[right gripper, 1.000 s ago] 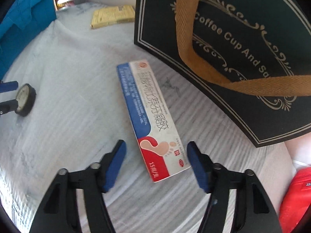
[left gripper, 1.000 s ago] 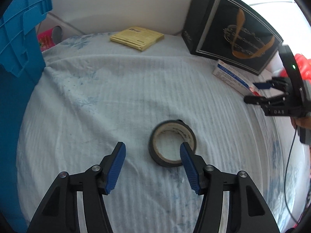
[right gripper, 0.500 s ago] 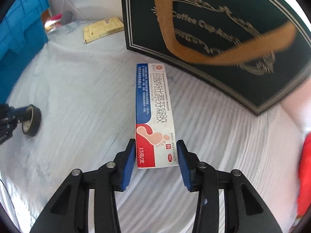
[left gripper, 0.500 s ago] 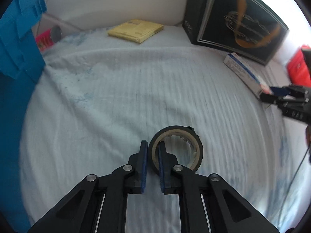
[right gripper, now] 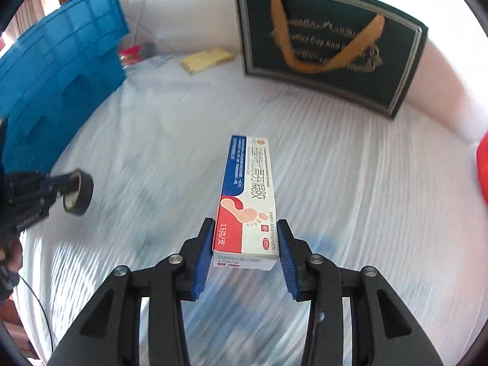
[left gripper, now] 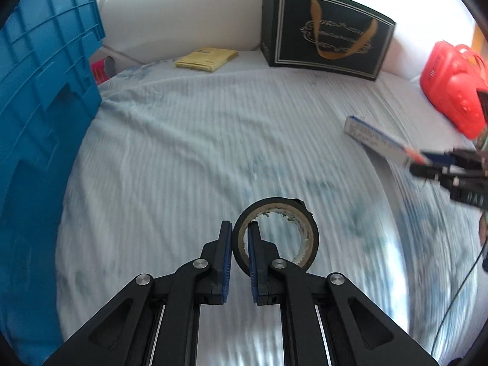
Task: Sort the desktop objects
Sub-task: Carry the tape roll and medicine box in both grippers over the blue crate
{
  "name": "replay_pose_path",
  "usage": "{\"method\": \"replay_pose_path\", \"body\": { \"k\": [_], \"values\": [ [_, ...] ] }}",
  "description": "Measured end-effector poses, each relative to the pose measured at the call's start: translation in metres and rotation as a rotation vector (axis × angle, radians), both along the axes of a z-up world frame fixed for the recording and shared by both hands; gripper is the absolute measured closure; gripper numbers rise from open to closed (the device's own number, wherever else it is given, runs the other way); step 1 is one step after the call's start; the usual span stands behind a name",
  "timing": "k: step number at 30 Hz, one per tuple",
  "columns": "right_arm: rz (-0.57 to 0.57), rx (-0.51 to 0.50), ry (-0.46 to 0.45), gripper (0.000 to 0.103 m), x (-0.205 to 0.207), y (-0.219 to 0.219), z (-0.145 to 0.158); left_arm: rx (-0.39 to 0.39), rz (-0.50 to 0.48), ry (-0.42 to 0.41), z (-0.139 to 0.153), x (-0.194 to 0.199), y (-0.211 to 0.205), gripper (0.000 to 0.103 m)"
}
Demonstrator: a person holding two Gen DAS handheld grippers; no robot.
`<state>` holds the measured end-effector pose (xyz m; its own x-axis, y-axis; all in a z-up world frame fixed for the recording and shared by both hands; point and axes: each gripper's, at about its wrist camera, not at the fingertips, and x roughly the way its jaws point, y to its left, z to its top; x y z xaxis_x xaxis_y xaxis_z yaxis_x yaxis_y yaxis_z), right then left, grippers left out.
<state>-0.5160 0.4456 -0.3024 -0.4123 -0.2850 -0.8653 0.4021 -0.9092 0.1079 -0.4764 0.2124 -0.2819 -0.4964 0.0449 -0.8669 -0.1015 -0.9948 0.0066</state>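
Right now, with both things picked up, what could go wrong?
1. The left hand-held gripper pinches only one wall of the tape roll, so the roll might swing or slip out.
2. The right hand-held gripper grips the long ointment box at its near end only; it could tilt or drop.
3. The blue crate stands close on the left; the roll could bump it.

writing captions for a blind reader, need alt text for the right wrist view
The right gripper is shut on a red, white and blue box, held above a pale cloth. At far left the left gripper holds a tape roll; a blue crate and black bag stand behind.
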Motion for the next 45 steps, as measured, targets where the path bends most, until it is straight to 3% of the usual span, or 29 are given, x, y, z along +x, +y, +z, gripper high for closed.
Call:
{"method": "replay_pose_path", "body": {
  "k": [3, 7, 10, 11, 13, 15, 19, 26, 32, 39, 45],
  "values": [
    [0.014, 0.057, -0.068, 0.063, 0.029, -0.010, -0.024, -0.010, -0.021, -0.007, 0.007, 0.022, 0.003, 0.093],
    [0.007, 0.137, -0.042, 0.062, 0.045, -0.024, -0.030, -0.007, -0.028, 0.003, 0.018, 0.043, 0.006, 0.093],
    [0.027, 0.191, -0.039, 0.050, 0.037, -0.035, -0.029, 0.000, -0.024, 0.014, 0.027, 0.052, 0.007, 0.093],
    [0.022, 0.174, -0.054, 0.050, 0.033, -0.034, -0.028, 0.000, -0.021, 0.019, 0.031, 0.055, 0.008, 0.093],
    [-0.011, 0.084, -0.112, 0.064, 0.031, -0.025, -0.023, -0.002, -0.023, 0.032, 0.040, 0.062, 0.009, 0.093],
    [-0.043, -0.076, -0.184, 0.064, 0.034, -0.013, -0.016, -0.010, -0.025, 0.052, 0.051, 0.071, 0.008, 0.093],
    [-0.073, -0.255, -0.222, 0.064, 0.054, -0.006, 0.002, -0.022, -0.003, 0.095, 0.075, 0.085, 0.003, 0.093],
    [0.004, -0.346, -0.097, 0.064, 0.096, -0.031, 0.077, -0.036, 0.037, 0.196, 0.132, 0.122, -0.014, 0.093],
    [0.138, -0.458, 0.065, 0.064, 0.129, -0.078, 0.166, -0.011, 0.104, 0.348, 0.211, 0.173, -0.049, 0.093],
    [0.328, -0.586, 0.220, 0.064, 0.175, -0.177, 0.270, 0.038, 0.175, 0.497, 0.304, 0.245, -0.128, 0.093],
    [0.388, -0.567, 0.315, 0.064, 0.177, -0.300, 0.329, -0.065, 0.262, 0.569, 0.357, 0.263, -0.239, 0.093]
  ]
}}
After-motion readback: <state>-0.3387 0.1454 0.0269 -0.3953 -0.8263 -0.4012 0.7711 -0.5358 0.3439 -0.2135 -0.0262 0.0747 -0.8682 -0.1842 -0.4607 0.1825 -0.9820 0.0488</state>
